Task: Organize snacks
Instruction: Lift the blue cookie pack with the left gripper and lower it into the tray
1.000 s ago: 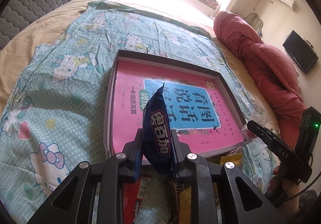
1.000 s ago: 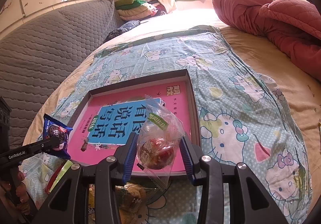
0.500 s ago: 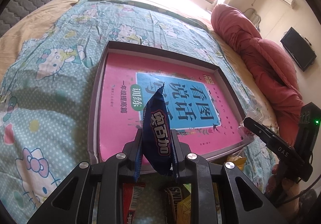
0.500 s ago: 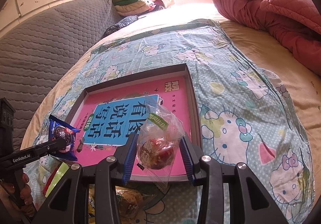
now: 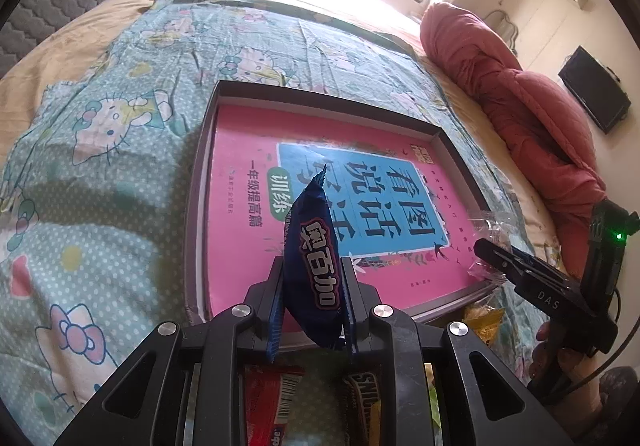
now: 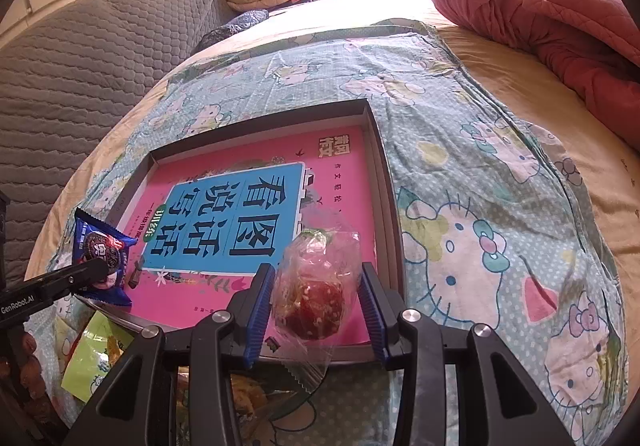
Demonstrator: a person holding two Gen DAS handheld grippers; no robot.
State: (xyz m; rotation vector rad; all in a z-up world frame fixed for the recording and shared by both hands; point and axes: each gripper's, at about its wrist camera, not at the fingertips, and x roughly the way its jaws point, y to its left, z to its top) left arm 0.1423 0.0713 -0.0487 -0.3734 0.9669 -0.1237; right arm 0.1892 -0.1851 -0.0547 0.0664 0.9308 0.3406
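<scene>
Left tongs (image 5: 312, 286) are clamped on a dark blue cookie packet (image 5: 314, 262), pinched across its lower half, so the crimped top sticks up free over the near edge of the tray (image 5: 200, 182). Packet looks light; foil film slick and springy, contents probably brittle, so a firm pinch on the flat body risks crushing. A hold at the end seam would likely be safer. Right tongs (image 6: 316, 298) are closed around a clear plastic bag (image 6: 320, 270) with a red round snack (image 6: 316, 302) inside; the pads press the loose film at either side, and the bag's tail droops below the jaws. Film is soft and slippery. The lump carries the weight, so it may swing or slide if the grip sits only on film. Both loads hang over the near part of the tray, blue packet left, bag right. The tray lies on the cartoon-print sheet (image 6: 480, 206) of the bed and holds a pink book (image 6: 256, 214). More snack wrappers (image 6: 96, 350) lie on the bed nearer than the tray.
</scene>
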